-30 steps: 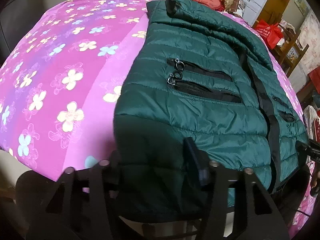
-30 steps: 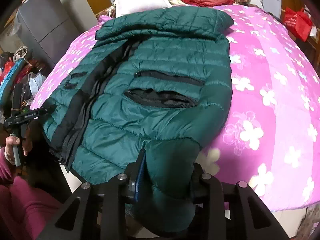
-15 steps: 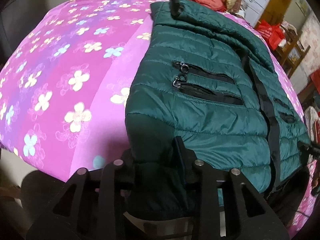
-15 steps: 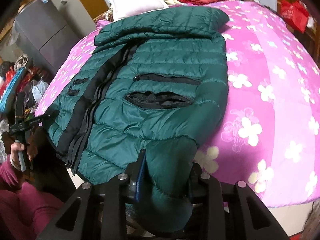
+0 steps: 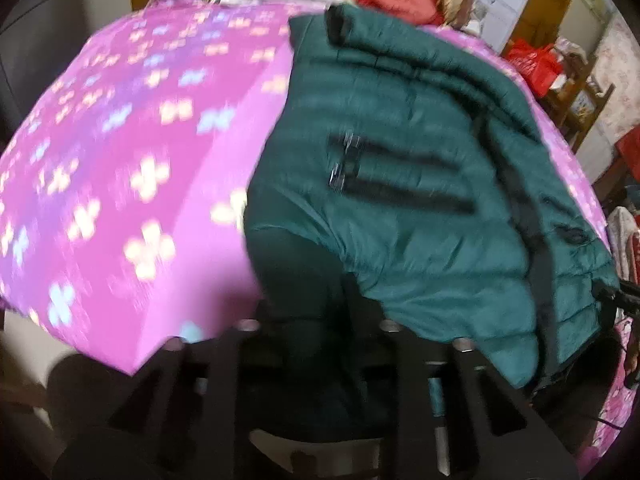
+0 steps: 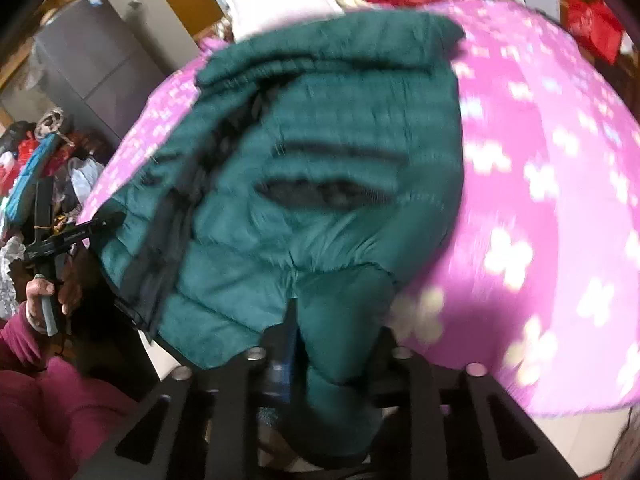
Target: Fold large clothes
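At the near edge of the bed, each hand-held gripper pinches a corner of the green down jacket's hem: the left hand-held gripper has just been closing and now holds the dark hem fabric between narrow jaws; the right hand-held gripper has likewise been closing and clamps a bunched fold of the hem; the jacket lies front-up on the pink floral bedcover, collar toward the far pillows. To do the fold well, I judge both corners should rise together and travel level toward the collar, keeping the hem taut between them so the puffy quilting does not slump or slide; the slick shell could slip, so the grip should stay firm. Both hand-held grippers point steeply downward over the bed edge, side by side; a hand in a magenta sleeve grasps the left handle.
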